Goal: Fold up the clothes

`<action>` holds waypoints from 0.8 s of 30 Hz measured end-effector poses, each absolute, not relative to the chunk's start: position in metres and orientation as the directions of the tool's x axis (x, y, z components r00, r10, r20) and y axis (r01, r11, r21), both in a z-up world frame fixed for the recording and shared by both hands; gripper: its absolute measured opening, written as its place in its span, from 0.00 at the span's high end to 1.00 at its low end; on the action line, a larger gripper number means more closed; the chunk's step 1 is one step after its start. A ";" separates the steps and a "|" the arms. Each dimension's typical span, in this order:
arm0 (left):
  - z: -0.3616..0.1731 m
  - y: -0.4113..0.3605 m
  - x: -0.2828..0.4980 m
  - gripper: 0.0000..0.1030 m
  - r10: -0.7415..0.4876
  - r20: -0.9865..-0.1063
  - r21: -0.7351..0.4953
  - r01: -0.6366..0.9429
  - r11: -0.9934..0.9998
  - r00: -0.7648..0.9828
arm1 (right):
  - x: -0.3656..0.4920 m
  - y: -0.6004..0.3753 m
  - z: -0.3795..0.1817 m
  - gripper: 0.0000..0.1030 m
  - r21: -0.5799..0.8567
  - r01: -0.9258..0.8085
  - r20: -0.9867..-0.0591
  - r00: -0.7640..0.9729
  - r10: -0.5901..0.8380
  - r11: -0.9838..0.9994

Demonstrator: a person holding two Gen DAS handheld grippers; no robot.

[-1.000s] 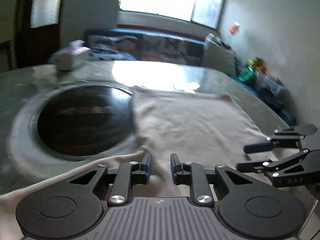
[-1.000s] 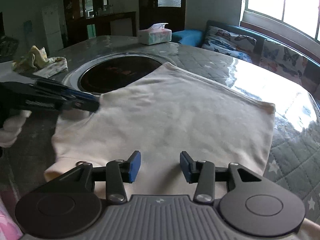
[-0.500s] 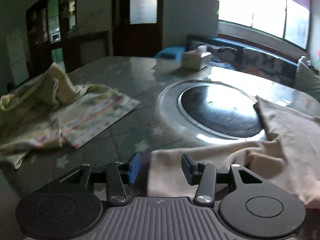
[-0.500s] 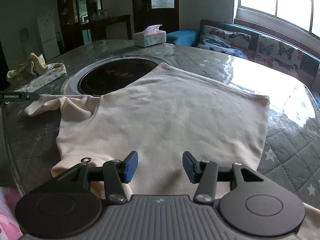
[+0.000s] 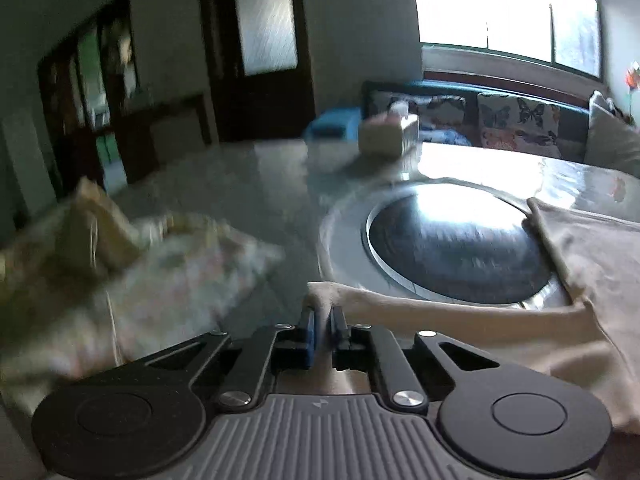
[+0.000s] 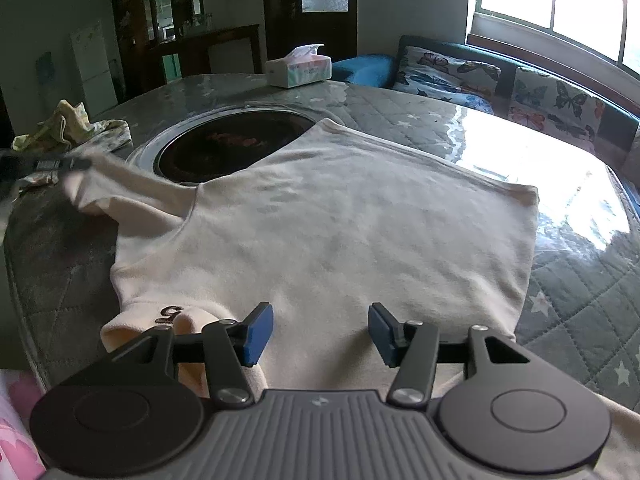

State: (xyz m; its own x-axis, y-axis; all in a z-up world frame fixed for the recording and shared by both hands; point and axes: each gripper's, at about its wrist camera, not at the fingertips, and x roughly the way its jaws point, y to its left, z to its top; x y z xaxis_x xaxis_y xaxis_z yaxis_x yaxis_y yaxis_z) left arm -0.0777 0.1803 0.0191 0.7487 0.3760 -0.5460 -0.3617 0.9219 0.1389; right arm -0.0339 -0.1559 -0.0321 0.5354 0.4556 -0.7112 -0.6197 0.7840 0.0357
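A cream sweater [image 6: 328,216] lies flat on a quilted, glass-topped table [image 6: 580,300], its body spread between the round dark hotplate [image 6: 232,146] set into the table and the right gripper [image 6: 321,330]. The long axis of the body runs from the collar [image 6: 160,320], at the near left edge of the table, towards the hem [image 6: 530,248] at the far right; the collar opening points towards the camera. One sleeve [image 5: 440,306] is drawn out straight to the left, away from the body and just in front of the hotplate rim, so that its axis lies crosswise to the body. The left gripper [image 5: 324,326] is clamped on the cuff of this sleeve, its blue pads pressed together on the cloth. The right gripper hovers over the shoulder area beside the collar, its jaws parted and opening, with only flat cloth showing in the gap and neither pad pressing on it. A tissue box [image 6: 298,66] stands at the far side of the table, and a crumpled patterned cloth [image 6: 72,128] lies at its left edge, well apart from the sweater.
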 end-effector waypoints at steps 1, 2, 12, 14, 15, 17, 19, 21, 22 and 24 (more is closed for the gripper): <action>0.022 0.180 -0.072 0.92 0.375 -0.540 0.163 -0.344 0.925 0.753 | -0.034 -0.156 -0.033 0.47 0.036 -0.619 -0.713 0.534 0.455 0.784; 0.020 0.179 -0.066 0.92 0.378 -0.544 0.190 -0.329 0.925 0.749 | -0.034 -0.157 -0.034 0.47 0.037 -0.619 -0.714 0.533 0.454 0.784; -0.010 0.176 -0.044 0.89 0.407 -0.607 0.321 -0.258 0.911 0.683 | -0.036 -0.148 -0.025 0.47 0.038 -0.658 -0.696 0.522 0.493 0.752; -0.011 0.177 -0.043 0.89 0.413 -0.605 0.333 -0.255 0.908 0.680 | -0.038 -0.139 -0.023 0.47 0.047 -0.688 -0.693 0.500 0.519 0.724; -0.010 0.178 -0.043 0.88 0.416 -0.605 0.338 -0.255 0.906 0.678 | -0.038 -0.135 -0.023 0.47 0.050 -0.700 -0.695 0.488 0.528 0.712; -0.010 0.180 -0.041 0.87 0.422 -0.605 0.347 -0.254 0.903 0.675 | -0.045 -0.127 -0.024 0.48 0.052 -0.735 -0.705 0.452 0.546 0.676; -0.010 0.183 -0.040 0.81 0.433 -0.601 0.357 -0.259 0.897 0.672 | -0.056 -0.119 -0.028 0.48 0.052 -0.768 -0.718 0.416 0.558 0.639; -0.010 0.187 -0.042 0.74 0.448 -0.596 0.364 -0.273 0.890 0.667 | -0.067 -0.115 -0.030 0.48 0.029 -0.790 -0.724 0.406 0.558 0.612; -0.009 0.188 -0.042 0.74 0.453 -0.594 0.365 -0.280 0.888 0.665 | -0.072 -0.113 -0.031 0.48 0.016 -0.801 -0.727 0.402 0.557 0.599; -0.004 0.190 -0.044 0.73 0.465 -0.586 0.364 -0.296 0.883 0.664 | -0.079 -0.113 -0.027 0.48 -0.002 -0.812 -0.722 0.405 0.560 0.584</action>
State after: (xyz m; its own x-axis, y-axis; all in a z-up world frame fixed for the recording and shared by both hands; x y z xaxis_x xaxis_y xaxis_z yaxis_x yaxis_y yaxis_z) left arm -0.0437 0.1904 -0.0040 0.6642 0.4645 -0.5858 -0.2962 0.8829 0.3643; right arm -0.0791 -0.1128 -0.0274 0.4053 0.5603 -0.7224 -0.8117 0.5840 -0.0024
